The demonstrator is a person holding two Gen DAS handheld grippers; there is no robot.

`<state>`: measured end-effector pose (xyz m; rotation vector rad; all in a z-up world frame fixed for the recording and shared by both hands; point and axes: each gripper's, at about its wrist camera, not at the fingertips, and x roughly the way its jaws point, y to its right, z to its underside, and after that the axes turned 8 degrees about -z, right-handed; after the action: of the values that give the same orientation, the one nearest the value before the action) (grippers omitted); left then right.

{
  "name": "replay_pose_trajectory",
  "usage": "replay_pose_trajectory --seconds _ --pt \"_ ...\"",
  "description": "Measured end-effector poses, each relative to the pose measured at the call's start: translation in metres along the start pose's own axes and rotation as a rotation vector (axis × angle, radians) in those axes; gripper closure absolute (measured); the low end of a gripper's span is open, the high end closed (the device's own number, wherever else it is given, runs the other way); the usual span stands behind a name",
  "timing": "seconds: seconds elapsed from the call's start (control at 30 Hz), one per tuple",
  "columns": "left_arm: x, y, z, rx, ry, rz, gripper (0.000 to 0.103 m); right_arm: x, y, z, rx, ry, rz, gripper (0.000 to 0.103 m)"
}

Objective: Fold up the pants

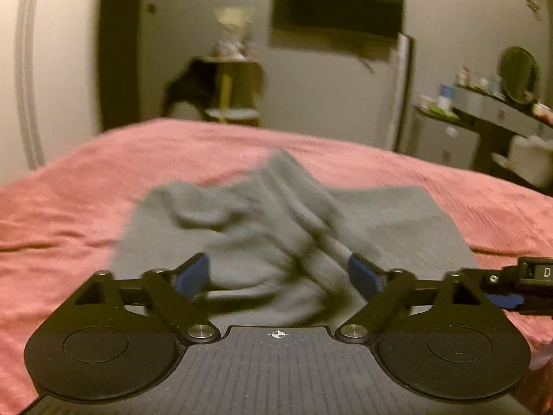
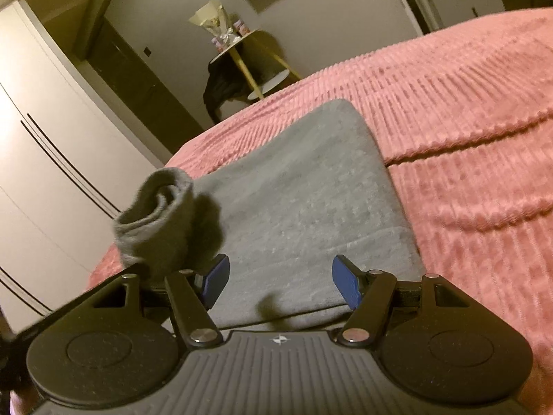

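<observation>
Pink bedspread, grey pants (rumpled), side table

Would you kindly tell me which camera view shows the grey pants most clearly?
The right wrist view: the grey pants lie sharp and flat on the pink bedspread, one end bunched up. The left wrist view shows them motion-blurred and rumpled.

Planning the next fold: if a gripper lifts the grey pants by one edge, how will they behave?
The pants look soft and thick, so they would probably droop. The bunched end holds loose curls, so it may unroll when moved. On the ribbed pink bedspread they would likely drag, not slide.
</observation>
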<state>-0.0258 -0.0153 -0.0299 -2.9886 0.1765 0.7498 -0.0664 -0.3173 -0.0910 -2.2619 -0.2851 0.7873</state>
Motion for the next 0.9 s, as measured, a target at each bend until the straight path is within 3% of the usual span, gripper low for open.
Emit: replay_pose_trajectory --seconds 0.07,0.13,0.23,0.33,0.43,0.63,0.67,0.7,0.73,0.83,0.9 --pt "-0.01 -0.021 -0.004 -0.032 0.014 -0.058 0.008 0.004 -0.004 -0.002 0.02 -0.015 -0.036 0.034" --pt "-0.014 -0.047 -0.007 -0.078 0.012 -0.134 0.007 0.01 -0.009 -0.004 0.051 -0.026 -0.084 0.025" --pt "-0.012 -0.079 -0.007 -0.158 -0.036 -0.212 0.007 0.026 -0.011 -0.007 0.15 -0.051 -0.151 0.016" --pt "-0.007 -0.103 0.002 -0.245 -0.105 -0.205 0.007 0.055 -0.011 -0.01 0.259 -0.106 -0.189 0.016" --pt "-0.004 -0.115 0.01 -0.303 -0.144 -0.179 0.007 0.08 -0.022 -0.013 0.238 -0.147 -0.186 0.016" --pt "0.001 -0.114 0.012 -0.289 -0.174 -0.126 0.007 0.133 -0.031 -0.017 0.291 -0.258 -0.182 0.015" --pt "0.002 -0.107 0.011 -0.284 -0.174 -0.11 0.007 0.14 -0.034 -0.019 0.299 -0.272 -0.181 0.021" --pt "0.004 -0.106 0.011 -0.278 -0.176 -0.095 0.007 0.145 -0.037 -0.02 0.29 -0.283 -0.173 0.034" --pt "0.004 -0.105 0.011 -0.268 -0.181 -0.081 0.007 0.148 -0.041 -0.021 0.265 -0.295 -0.168 0.056" --pt "0.003 -0.101 0.011 -0.228 -0.201 -0.049 0.008 0.152 -0.052 -0.02 0.192 -0.304 -0.146 0.057" --pt "0.002 -0.098 0.011 -0.209 -0.201 -0.02 0.008 0.153 -0.056 -0.02 0.179 -0.306 -0.142 0.049"
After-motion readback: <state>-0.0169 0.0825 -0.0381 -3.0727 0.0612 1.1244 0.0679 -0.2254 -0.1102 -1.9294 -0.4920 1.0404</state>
